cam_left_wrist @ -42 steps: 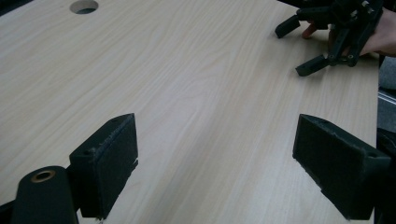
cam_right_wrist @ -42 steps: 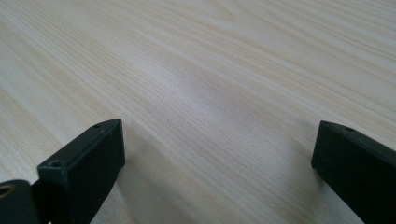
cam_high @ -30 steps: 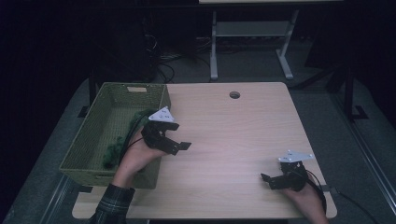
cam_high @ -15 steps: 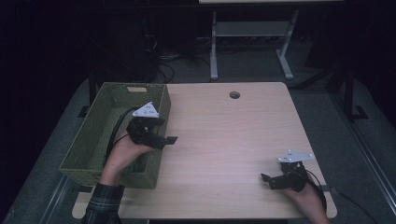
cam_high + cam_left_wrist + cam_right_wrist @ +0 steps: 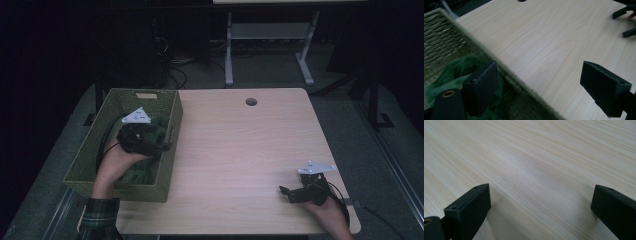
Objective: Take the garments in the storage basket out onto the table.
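Now the left gripper [image 5: 162, 147] hangs over the near right part of the green woven basket [image 5: 100, 145], its jaws spread wide with nothing between them. Just beneath and behind its tips lies the green cloth [image 5: 157, 125], crumpled on the basket floor; in the left gripper view the cloth [image 5: 451, 70] sits under and beside the left-hand jaw, while the basket's right wall [image 5: 506, 75] runs across the gap between the jaws and the other jaw hangs above bare table [image 5: 544, 42]. Whether that jaw touches the cloth cannot be told.

Well away from that gripper, across the wooden top, the right gripper [image 5: 286, 192] rests low on the table near its front right corner. Its jaws are also spread wide, with only bare wood [image 5: 534, 175] between them. The cloth is far off to that gripper's front left, inside the basket.
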{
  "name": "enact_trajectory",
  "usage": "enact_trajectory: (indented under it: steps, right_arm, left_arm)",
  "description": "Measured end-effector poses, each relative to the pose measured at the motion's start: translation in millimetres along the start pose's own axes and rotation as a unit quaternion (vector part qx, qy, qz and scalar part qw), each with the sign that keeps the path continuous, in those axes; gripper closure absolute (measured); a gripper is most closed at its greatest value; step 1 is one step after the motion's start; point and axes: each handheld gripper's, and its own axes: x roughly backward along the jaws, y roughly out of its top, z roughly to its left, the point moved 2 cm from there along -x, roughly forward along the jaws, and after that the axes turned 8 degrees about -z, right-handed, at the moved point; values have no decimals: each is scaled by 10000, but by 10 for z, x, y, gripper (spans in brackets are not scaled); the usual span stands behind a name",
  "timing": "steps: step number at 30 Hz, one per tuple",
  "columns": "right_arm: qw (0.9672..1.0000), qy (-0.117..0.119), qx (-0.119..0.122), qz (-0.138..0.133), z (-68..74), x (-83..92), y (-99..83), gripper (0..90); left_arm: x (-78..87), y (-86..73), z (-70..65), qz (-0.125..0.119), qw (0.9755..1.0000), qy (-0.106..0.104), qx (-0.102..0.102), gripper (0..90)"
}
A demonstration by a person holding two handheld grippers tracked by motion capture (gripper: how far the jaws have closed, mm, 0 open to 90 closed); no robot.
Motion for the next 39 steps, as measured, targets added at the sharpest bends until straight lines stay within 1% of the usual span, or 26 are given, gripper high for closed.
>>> enact_trajectory:
  steps: [1, 2, 3, 4, 7, 8, 10, 11, 12, 13, 14, 15, 17, 18, 19, 22, 25, 26, 27, 29, 31, 32, 33, 34, 35, 39]
  right_arm:
    - [10000, 1, 3, 2, 0, 0, 0, 24]
    - [10000, 1, 3, 2, 0, 0, 0, 24]
    - [10000, 1, 0, 1, 0, 0, 0, 24]
    - [10000, 1, 0, 1, 0, 0, 0, 24]
    - [10000, 3, 6, 0, 0, 0, 0, 24]
    - [10000, 3, 6, 0, 0, 0, 0, 24]
    - [10000, 4, 6, 1, 0, 0, 0, 24]
    - [10000, 3, 3, 2, 0, 0, 0, 24]
    - [10000, 3, 3, 2, 0, 0, 0, 24]
    - [10000, 2, 2, 4, 0, 0, 0, 24]
    - [10000, 2, 2, 4, 0, 0, 0, 24]
    - [10000, 3, 6, 1, 0, 0, 0, 24]
    - [10000, 4, 8, 0, -1, 0, 0, 24]
    - [10000, 4, 8, 0, -1, 0, 0, 24]
    - [10000, 3, 10, 1, -1, 0, -1, 24]
    - [10000, 3, 8, 1, -1, 0, -1, 24]
    - [10000, 3, 9, 2, -1, 0, -1, 24]
    - [10000, 3, 9, 2, -1, 0, -1, 24]
    - [10000, 3, 8, 3, 0, 0, -1, 23]
    - [10000, 4, 5, 2, 0, 0, 0, 24]
    - [10000, 3, 5, 1, 0, 0, 0, 24]
    - [10000, 3, 8, 0, -1, 0, -1, 24]
    - [10000, 3, 7, 1, 0, 0, -1, 24]
    - [10000, 3, 7, 1, 0, 0, -1, 24]
    - [10000, 3, 9, 0, -1, 0, -1, 24]
    - [10000, 4, 9, 2, -1, 0, 0, 24]
  left_arm:
    - [38, -34, 53, 13, 9999, 94, 40, 145]
    - [38, -34, 53, 13, 9999, 94, 40, 145]
    - [74, -69, 105, 30, 9998, 179, 88, 145]
    - [74, -69, 105, 30, 9998, 179, 88, 145]
    - [123, -117, 178, 2, 9995, 276, 168, 145]
    - [139, -131, 207, 6, 9994, 306, 149, 145]
    - [165, -162, 249, 6, 9991, 359, 231, 145]
    - [186, -195, 303, 12, 9988, 428, 244, 145]
    - [186, -195, 303, 12, 9988, 428, 244, 145]
    - [197, -231, 361, 24, 9984, 502, 250, 145]
    - [197, -231, 361, 24, 9984, 502, 250, 145]
    - [198, -274, 415, 57, 9981, 549, 286, 146]
    - [188, -312, 462, 99, 9976, 617, 298, 148]
    - [188, -312, 462, 99, 9976, 617, 298, 152]
    - [167, -348, 502, 119, 9973, 653, 325, 161]
    - [145, -374, 541, 177, 9970, 687, 315, 165]
    - [78, -410, 603, 266, 9963, 754, 318, 165]
    - [78, -410, 603, 266, 9963, 754, 318, 165]
    - [44, -424, 623, 334, 9962, 744, 300, 165]
    - [24, -432, 631, 354, 9961, 754, 294, 165]
    - [-14, -450, 643, 427, 9958, 767, 276, 167]
    - [-34, -460, 645, 463, 9954, 788, 297, 168]
    - [-70, -481, 660, 557, 9947, 829, 241, 172]
    - [-70, -481, 660, 557, 9947, 829, 241, 205]
    - [-86, -495, 665, 593, 9945, 841, 210, 217]
    - [-138, -543, 687, 728, 9932, 884, 224, 223]
